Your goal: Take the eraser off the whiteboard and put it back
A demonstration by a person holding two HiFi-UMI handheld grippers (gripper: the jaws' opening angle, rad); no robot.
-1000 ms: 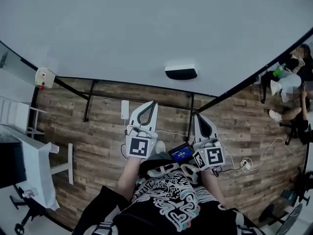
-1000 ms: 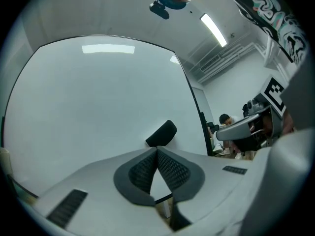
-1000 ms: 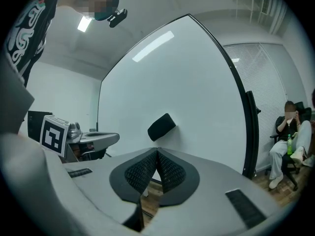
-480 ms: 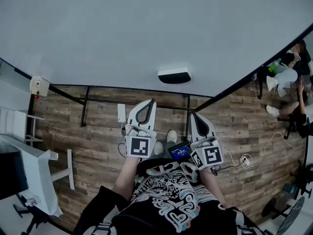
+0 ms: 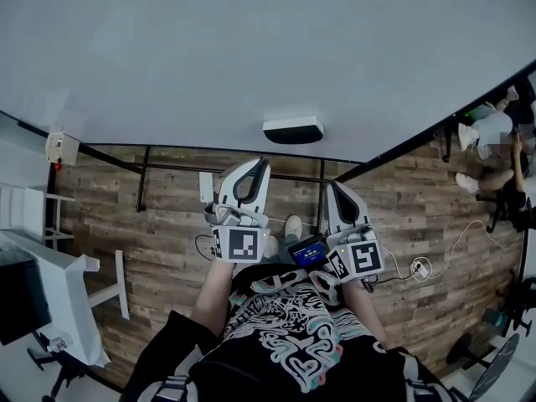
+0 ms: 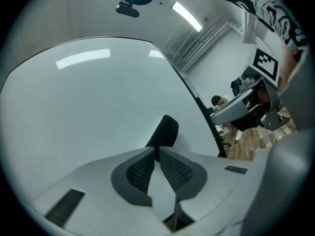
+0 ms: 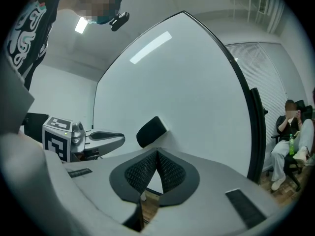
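Observation:
A dark eraser (image 5: 293, 130) with a white back sticks to the big whiteboard (image 5: 251, 48) near its lower edge. My left gripper (image 5: 262, 163) points level at the board, just below and left of the eraser. In the left gripper view its jaws have just been opening and stand a narrow slit apart (image 6: 157, 150) with nothing between them, the eraser (image 6: 165, 131) close beyond the tips. My right gripper (image 5: 334, 185) hangs further right and lower. Its tips meet (image 7: 157, 152) and hold nothing, with the eraser (image 7: 151, 130) ahead to the left.
The whiteboard's black stand (image 5: 146, 178) rests on a wood-plank floor (image 5: 159, 241). A white desk (image 5: 50, 283) is at the left. A seated person (image 5: 494, 141) is at the far right. Cables and a plug (image 5: 419, 268) lie on the floor at the right.
Both grippers have moved up toward the whiteboard, and the left one has rolled slightly. The eraser now sits closer above the left gripper's tips.

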